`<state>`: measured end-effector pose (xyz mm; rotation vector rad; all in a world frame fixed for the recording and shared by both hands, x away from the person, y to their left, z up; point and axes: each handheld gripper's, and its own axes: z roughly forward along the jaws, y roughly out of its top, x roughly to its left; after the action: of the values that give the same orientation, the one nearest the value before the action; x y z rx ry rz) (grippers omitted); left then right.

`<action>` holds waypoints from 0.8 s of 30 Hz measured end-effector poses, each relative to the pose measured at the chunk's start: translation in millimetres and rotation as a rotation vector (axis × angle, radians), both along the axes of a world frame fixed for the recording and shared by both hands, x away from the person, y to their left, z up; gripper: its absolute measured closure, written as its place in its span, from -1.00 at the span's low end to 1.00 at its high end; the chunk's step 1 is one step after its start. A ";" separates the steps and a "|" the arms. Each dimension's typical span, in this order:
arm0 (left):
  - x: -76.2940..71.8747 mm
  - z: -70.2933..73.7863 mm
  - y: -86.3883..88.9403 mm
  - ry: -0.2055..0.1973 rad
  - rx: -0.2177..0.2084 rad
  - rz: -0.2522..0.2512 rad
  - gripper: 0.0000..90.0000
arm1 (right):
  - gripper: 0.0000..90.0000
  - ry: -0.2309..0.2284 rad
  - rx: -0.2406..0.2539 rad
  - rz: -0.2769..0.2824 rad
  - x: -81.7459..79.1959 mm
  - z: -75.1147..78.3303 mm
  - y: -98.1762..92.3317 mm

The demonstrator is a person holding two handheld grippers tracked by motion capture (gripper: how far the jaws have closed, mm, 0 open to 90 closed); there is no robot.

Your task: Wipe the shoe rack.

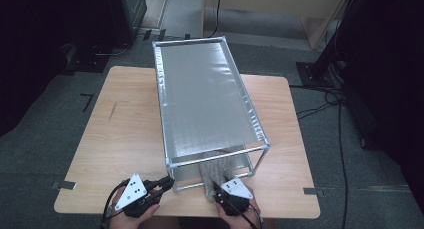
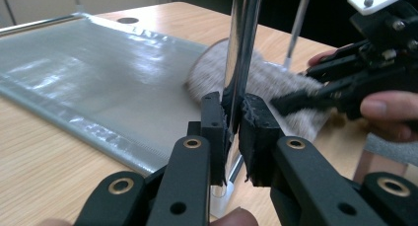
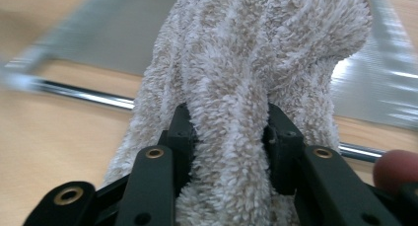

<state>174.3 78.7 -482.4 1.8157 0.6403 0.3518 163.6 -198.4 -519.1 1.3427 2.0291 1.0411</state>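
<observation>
Dark grey carpet surrounds your wooden table (image 1: 125,139), with cables on the floor at far right. On the table stands a box-shaped rack (image 1: 210,104) of chrome tubes with 2 silvery mesh shelves, long axis running near to far.

High view: your left gripper (image 1: 167,183) sits at the rack's near left corner; your right gripper (image 1: 216,191) is just right of it, at the near open end, on the towel (image 1: 216,166). The towel lies half under the top shelf, its near end hanging out over the bottom rail.

Left gripper view adds what the high view cannot resolve: the left gripper (image 2: 235,132) is clamped on the upright chrome post (image 2: 244,38), pads pressed flat to both sides. Smooth mirror finish on the post; ribbed, shiny weave on the lower shelf (image 2: 98,73).

Right gripper view: the right gripper (image 3: 230,132) is closed on a bunched fold of the towel (image 3: 246,63), pile bulging between the jaws. Fabric is fluffy terry, beige-grey, faintly striped. Background is motion-blurred.
</observation>
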 end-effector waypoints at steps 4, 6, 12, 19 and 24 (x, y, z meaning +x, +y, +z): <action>-5.4 0.2 -11.4 -0.020 0.018 -0.018 0.82 | 0.44 0.011 0.039 0.169 -14.2 -1.7 35.8; -5.9 0.1 -10.8 -0.020 0.019 -0.014 0.83 | 0.46 -0.011 0.004 0.238 -22.5 -3.1 53.4; -4.8 -0.3 -6.3 -0.027 0.020 -0.013 0.83 | 0.48 0.018 -0.013 0.226 -14.7 0.6 39.7; -1.8 -0.8 0.7 -0.027 0.014 0.007 0.83 | 0.48 0.000 -0.133 -0.012 0.3 3.6 -33.1; -0.9 -0.8 2.2 -0.029 0.015 0.012 0.83 | 0.51 0.020 -0.067 -0.148 9.0 11.6 -72.9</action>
<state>173.5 80.8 -483.2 1.8181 0.6296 0.3913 172.6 -271.3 -507.5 1.4491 1.9283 0.8906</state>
